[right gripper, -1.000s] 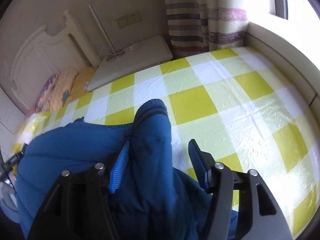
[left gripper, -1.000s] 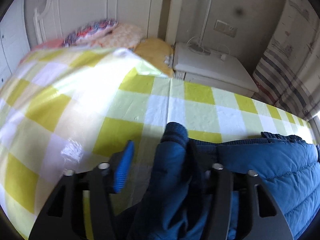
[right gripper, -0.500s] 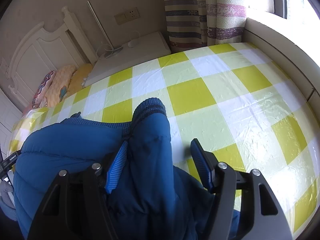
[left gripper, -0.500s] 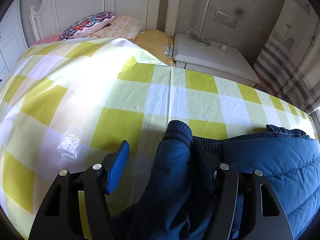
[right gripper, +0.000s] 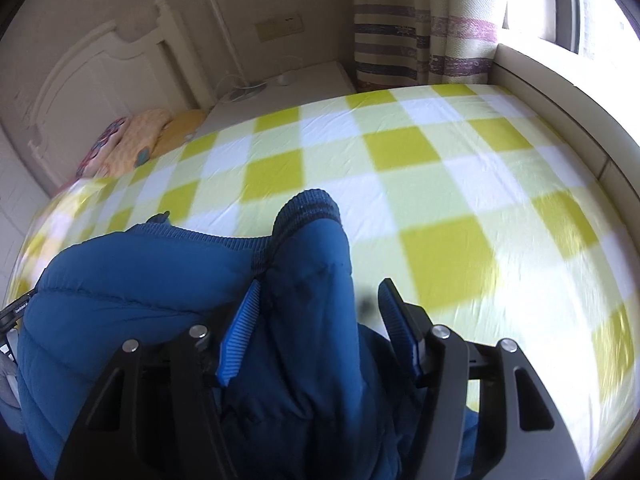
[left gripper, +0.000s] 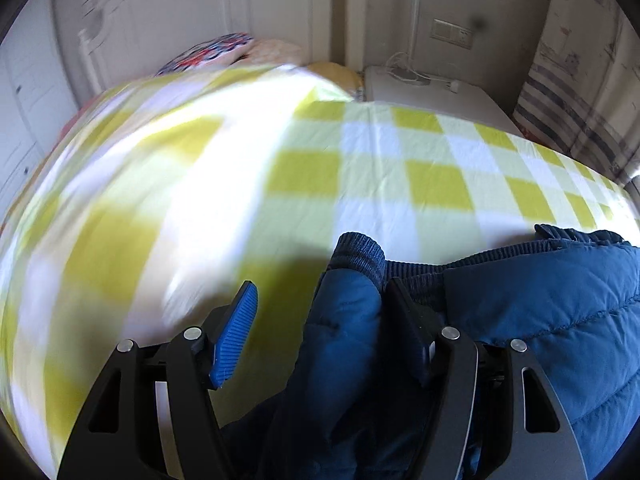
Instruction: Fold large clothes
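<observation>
Sleeves between the jaws, and neither grip looks sure

We have the blue puffer jacket (right gripper: 132, 288) lying on the yellow-checked bed sheet (right gripper: 440, 184), and each tool has a sleeve running up between its fingers. On the left gripper (left gripper: 320, 312) the jaws have just been opening: the left sleeve (left gripper: 344, 320) leans on the far finger while the ribbed blue pad (left gripper: 236, 336) stands clear, so we call that open, nothing pinched. On the right gripper (right gripper: 320, 308) the right sleeve (right gripper: 308, 272) touches one pad and a gap shows at the other, so open again. Our worry is that the slippery padded fabric slides out on any lift, or that the cuffs drop unevenly and skew the fold
</observation>
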`<state>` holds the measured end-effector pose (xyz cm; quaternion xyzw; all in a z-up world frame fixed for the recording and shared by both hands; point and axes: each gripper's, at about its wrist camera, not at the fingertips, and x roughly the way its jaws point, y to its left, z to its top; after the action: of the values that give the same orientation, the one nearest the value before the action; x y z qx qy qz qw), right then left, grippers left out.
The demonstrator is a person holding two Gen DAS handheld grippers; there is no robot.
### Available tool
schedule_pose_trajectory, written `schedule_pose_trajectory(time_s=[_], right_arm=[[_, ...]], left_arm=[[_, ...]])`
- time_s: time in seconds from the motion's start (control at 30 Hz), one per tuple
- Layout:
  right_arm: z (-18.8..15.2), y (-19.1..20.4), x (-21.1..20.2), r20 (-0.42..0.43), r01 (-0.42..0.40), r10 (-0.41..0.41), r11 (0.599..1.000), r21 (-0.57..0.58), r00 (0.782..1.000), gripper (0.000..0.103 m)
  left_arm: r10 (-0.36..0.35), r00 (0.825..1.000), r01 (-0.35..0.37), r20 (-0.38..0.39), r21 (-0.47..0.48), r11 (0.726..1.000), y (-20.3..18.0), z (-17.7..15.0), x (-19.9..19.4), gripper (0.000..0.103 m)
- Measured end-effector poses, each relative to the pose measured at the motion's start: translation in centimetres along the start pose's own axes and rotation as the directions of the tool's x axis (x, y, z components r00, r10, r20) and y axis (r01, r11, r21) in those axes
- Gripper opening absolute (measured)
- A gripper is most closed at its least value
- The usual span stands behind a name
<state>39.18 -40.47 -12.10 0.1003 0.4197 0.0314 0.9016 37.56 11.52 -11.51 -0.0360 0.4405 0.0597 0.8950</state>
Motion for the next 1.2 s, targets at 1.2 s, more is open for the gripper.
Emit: schedule_pose_trajectory(time_s=[1.2], right_arm=[[-7.0, 21.2, -0.3, -0.012, 0.023, -0.034, 0.858, -0.513, 0.999, 0.06]], left_arm=[[0.011, 1.0, -0.008, -0.015, 0.197, 0.98, -12.8, -5.1, -4.3, 0.099]])
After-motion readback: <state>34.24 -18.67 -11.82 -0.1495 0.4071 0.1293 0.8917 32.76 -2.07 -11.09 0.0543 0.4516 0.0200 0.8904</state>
